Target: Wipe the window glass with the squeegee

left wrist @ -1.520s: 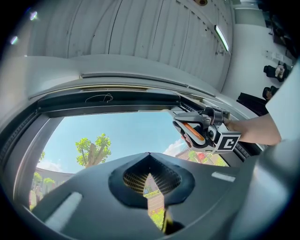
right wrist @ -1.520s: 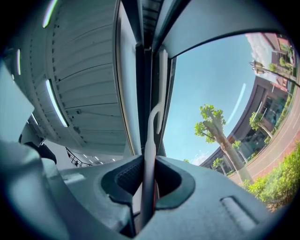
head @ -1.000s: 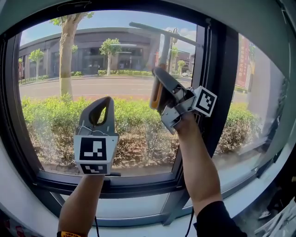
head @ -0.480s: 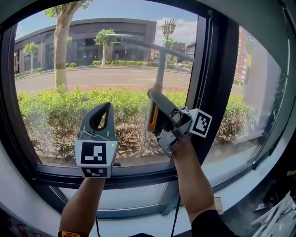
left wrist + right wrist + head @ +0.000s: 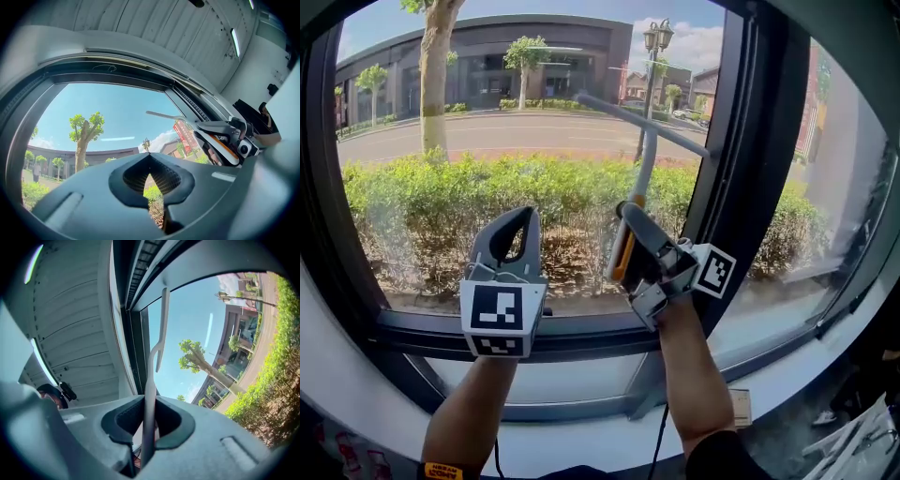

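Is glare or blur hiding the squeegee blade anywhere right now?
Head view: no glare, squeegee sharp against the sunlit street, window frame bowed by the lens. Right gripper view: its handle in the right claw looks soft. Left gripper view: left claw shadowed against bright sky.

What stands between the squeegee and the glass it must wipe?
Nothing visible. The right gripper holds the squeegee up at the glass; the left gripper hangs lower left, clear of it.
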Action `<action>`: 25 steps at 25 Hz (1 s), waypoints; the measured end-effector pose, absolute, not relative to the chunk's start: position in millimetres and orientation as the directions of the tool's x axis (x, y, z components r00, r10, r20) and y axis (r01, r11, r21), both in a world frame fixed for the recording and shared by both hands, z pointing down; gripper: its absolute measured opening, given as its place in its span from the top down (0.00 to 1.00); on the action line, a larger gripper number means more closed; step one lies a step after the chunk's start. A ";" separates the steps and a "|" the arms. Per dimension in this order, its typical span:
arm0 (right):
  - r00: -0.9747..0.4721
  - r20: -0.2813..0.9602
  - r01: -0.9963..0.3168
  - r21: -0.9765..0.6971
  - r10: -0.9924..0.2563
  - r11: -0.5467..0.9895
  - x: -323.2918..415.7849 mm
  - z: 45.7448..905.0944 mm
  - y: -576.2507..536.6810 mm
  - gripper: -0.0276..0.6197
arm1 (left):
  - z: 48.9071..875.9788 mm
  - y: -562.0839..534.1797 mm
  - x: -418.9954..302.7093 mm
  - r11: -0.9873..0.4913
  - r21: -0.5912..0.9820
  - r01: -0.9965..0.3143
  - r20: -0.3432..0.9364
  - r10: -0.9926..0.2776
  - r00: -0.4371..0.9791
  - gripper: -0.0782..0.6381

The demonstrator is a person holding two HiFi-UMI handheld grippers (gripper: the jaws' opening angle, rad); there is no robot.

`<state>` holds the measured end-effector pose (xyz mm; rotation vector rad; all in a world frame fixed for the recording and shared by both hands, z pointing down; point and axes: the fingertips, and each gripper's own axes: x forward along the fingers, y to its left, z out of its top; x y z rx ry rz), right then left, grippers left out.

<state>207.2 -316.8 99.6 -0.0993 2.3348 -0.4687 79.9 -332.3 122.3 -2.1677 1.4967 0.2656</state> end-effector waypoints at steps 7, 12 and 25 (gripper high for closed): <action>-0.752 -0.628 0.007 -0.313 -0.201 0.950 188.6 102.3 -299.1 0.89 | 131.0 -324.0 55.8 -0.255 -0.261 -0.931 -0.424 -0.836 0.348 0.87; -0.812 -0.561 -0.027 -0.242 -0.162 0.970 118.1 103.6 -276.8 0.89 | 140.7 -312.3 -22.6 -0.152 -0.261 -0.953 -0.428 -0.867 0.255 0.87; -0.880 -0.475 0.125 -0.202 0.014 0.971 -134.0 97.9 -247.9 0.89 | 126.7 -231.3 -249.2 0.165 -0.243 -0.956 -0.472 -0.881 -0.032 0.88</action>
